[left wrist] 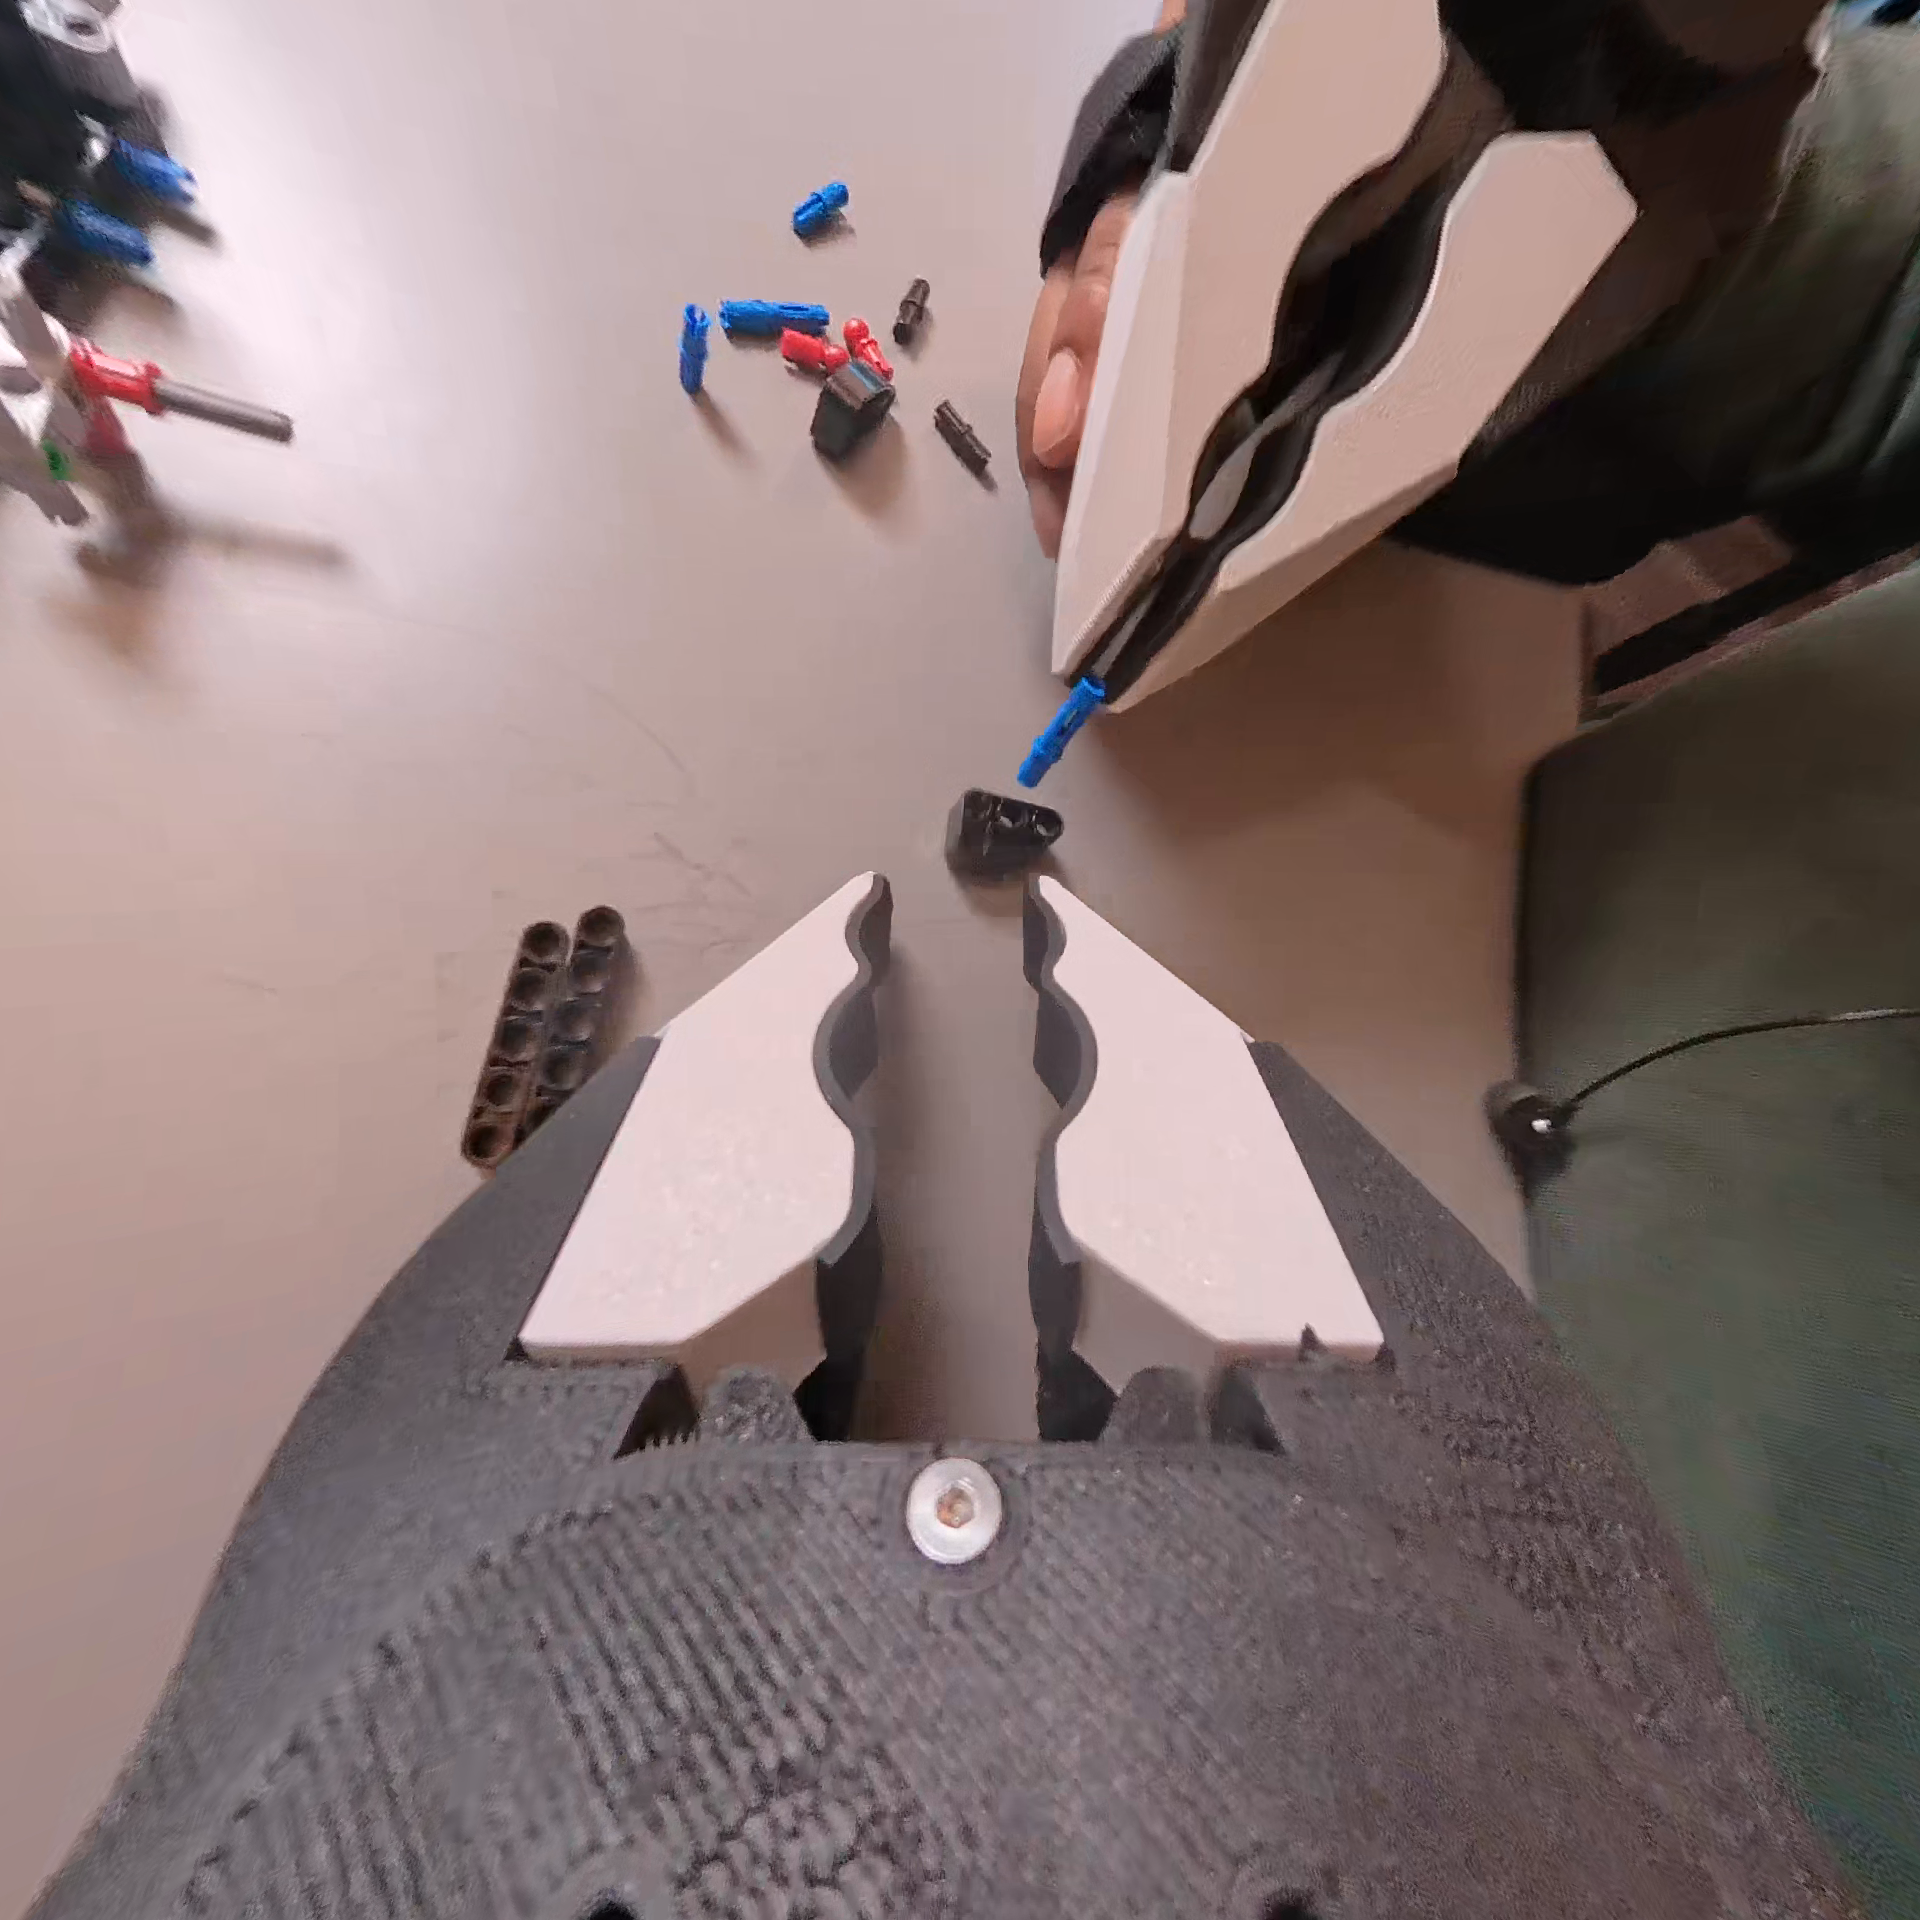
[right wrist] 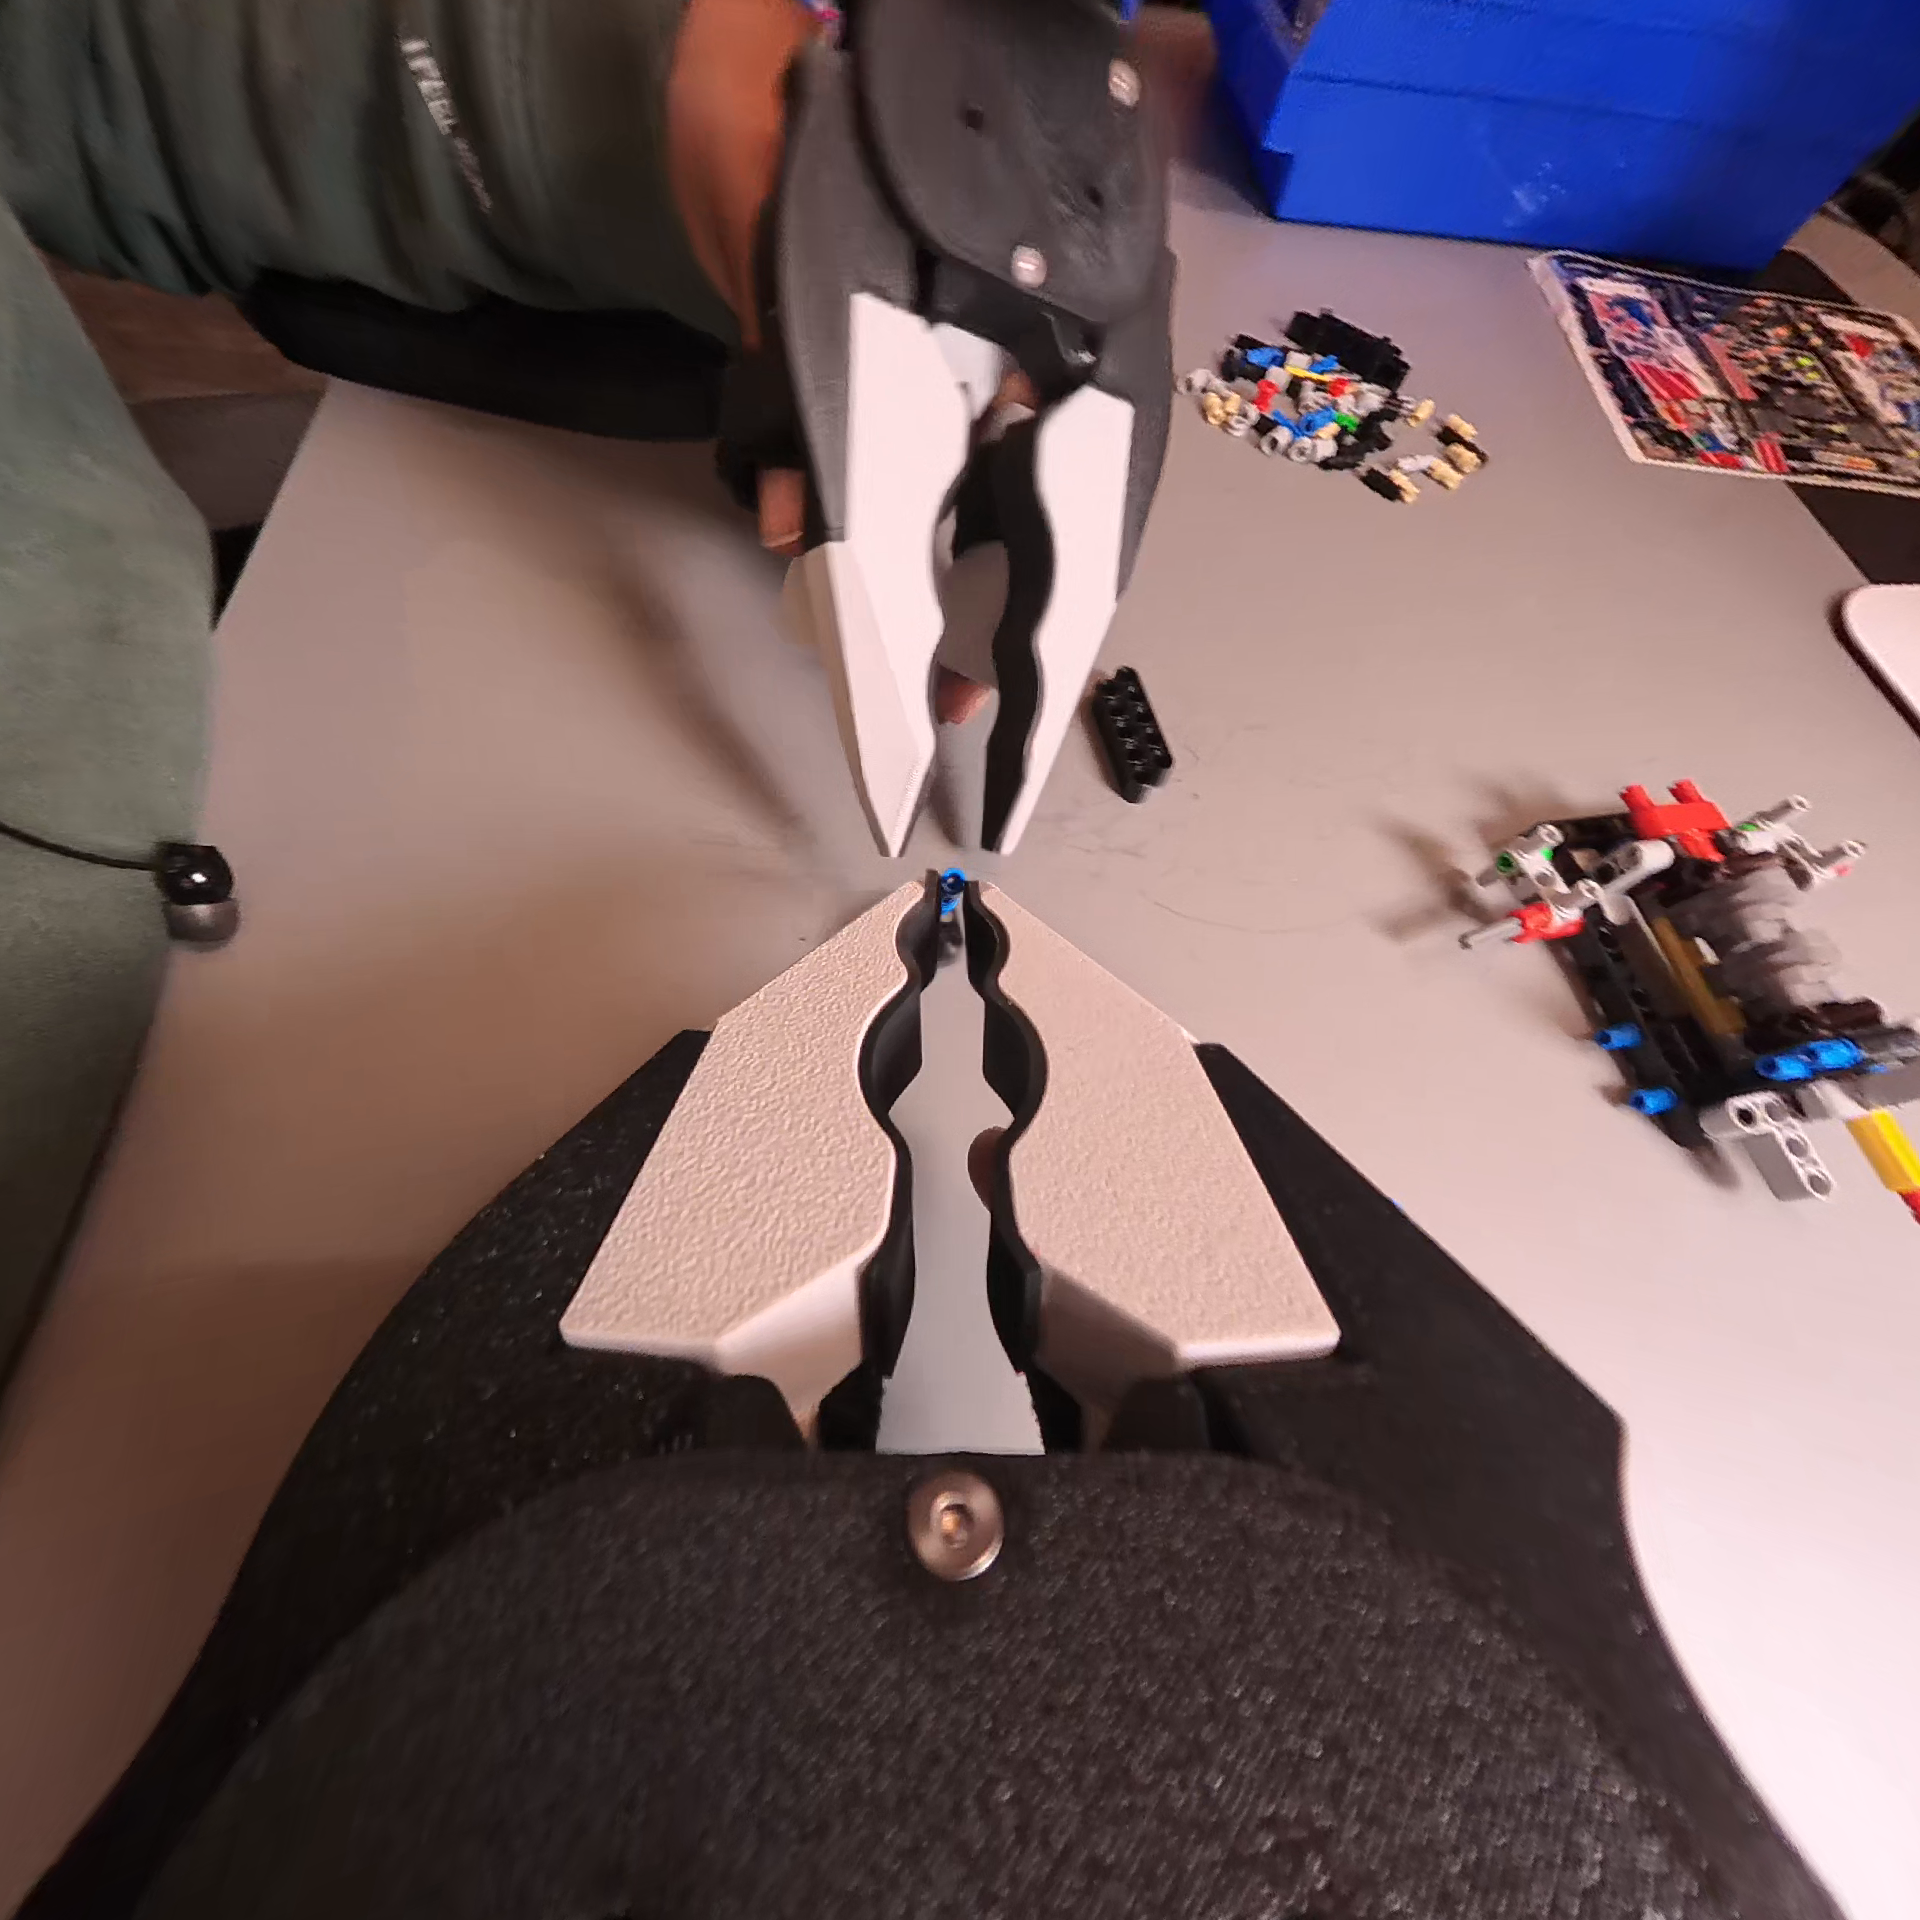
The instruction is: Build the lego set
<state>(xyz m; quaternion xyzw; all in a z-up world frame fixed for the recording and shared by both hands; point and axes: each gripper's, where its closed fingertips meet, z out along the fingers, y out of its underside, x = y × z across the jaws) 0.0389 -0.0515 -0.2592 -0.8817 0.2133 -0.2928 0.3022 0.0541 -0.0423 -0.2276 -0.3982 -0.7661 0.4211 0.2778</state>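
Left wrist view alone shows black connector [left wrist: 1003,831] before spread left tool [left wrist: 956,894].

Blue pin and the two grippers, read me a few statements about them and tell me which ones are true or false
1. The right gripper is shut on a blue pin. True.
2. The left gripper holds a black beam. False: its fingers are open and empty.
3. A small black connector lies on the table just ahead of the left gripper. True.
4. The blue pin is already pushed into the black connector. False: its tip hangs just short of it.
5. Two dark beams lie side by side on the table. True.
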